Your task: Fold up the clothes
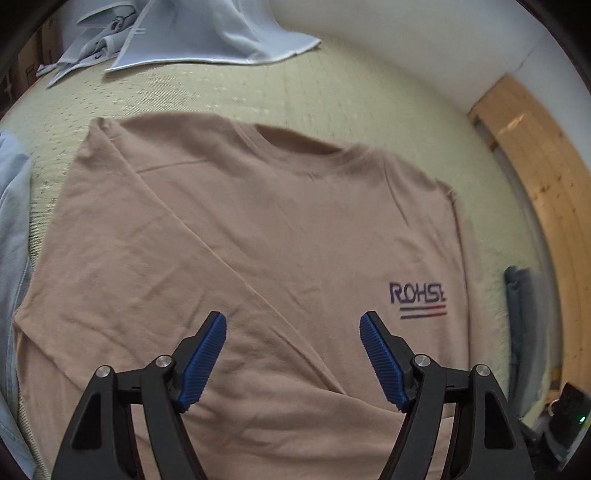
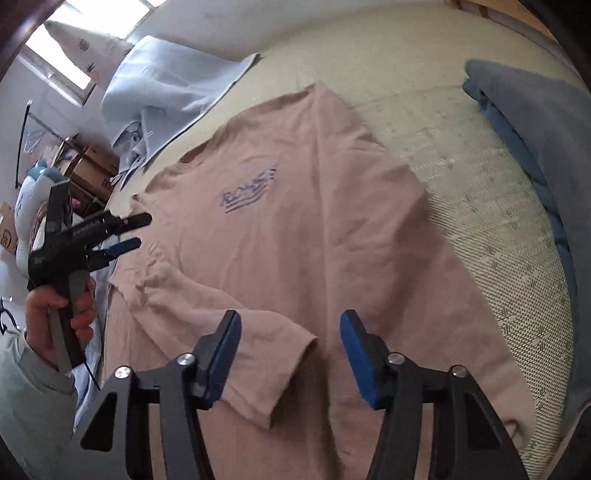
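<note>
A beige T-shirt point(image 1: 258, 229) with a dark logo point(image 1: 419, 295) lies spread on the pale green mattress point(image 1: 258, 92). One sleeve is folded in over the body point(image 2: 236, 325). My left gripper point(image 1: 293, 321) hovers open above the shirt's middle, nothing between its blue pads point(image 1: 203, 362). My right gripper point(image 2: 290, 321) is open too, just above the folded sleeve's hem. In the right wrist view the same shirt point(image 2: 332, 221) stretches away, and the left gripper point(image 2: 138, 230) shows at the shirt's left edge, held by a hand point(image 2: 55, 314), its fingers apart.
Light blue garments lie at the mattress's far end point(image 1: 207, 33) and along the left edge point(image 1: 11, 229). A folded dark blue stack point(image 2: 524, 122) sits on the right side. A wooden bed frame point(image 1: 546, 192) runs along the right. Boxes and clutter point(image 2: 88, 166) stand beyond the bed.
</note>
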Demonstrator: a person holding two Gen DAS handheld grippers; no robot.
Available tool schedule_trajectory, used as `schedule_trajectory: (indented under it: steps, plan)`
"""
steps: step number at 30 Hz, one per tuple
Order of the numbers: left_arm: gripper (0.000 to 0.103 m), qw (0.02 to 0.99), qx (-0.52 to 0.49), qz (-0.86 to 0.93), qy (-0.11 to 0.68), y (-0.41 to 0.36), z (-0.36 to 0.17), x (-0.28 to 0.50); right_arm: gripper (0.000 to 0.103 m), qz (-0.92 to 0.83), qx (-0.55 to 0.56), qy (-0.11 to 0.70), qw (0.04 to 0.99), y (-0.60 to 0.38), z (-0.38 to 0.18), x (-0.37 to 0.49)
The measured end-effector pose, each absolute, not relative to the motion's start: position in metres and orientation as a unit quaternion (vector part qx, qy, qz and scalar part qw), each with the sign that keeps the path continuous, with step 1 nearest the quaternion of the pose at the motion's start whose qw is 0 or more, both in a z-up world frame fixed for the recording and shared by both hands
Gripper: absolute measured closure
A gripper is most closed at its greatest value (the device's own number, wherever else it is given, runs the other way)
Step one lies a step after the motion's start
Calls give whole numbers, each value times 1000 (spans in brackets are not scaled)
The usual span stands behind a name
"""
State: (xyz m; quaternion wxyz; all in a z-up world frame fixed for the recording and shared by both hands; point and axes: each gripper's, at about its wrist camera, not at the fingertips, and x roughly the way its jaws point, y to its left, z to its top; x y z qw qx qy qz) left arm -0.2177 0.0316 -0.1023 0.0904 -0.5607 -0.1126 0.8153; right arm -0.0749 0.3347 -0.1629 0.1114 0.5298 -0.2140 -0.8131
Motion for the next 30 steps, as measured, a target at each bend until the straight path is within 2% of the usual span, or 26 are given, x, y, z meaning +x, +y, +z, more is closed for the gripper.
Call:
schedule_trajectory:
  steps: [4,9,10,11,13,19,27,30]
  plan:
    - [29,104,-561,814,-112,42,-104,-198,56,-783,548,-273,107,348,-181,-78]
    - [29,127,-551,817,-111,43,-100,-153,58,-771,551,-296,119,349,-183,-78]
    - [29,133,-551,815,-118,40,-100,-144,65,-772,549,-296,122,347,-181,-78]
    - [29,134,-551,814,-121,37,-99,-138,81,-774,546,-295,128,344,-180,-78]
    - [29,134,-552,813,-127,32,-95,-129,100,-778,542,-283,144,335,-176,-77]
    - [29,138,-538,821,-134,20,-76,-108,102,-804,520,-182,223,310,-133,-51]
    - [29,139,-533,825,-125,25,-64,-97,101,-792,580,-54,184,296,-155,-37]
    - [29,144,-530,827,-120,32,-61,-91,101,-806,573,-78,126,318,-157,-44]
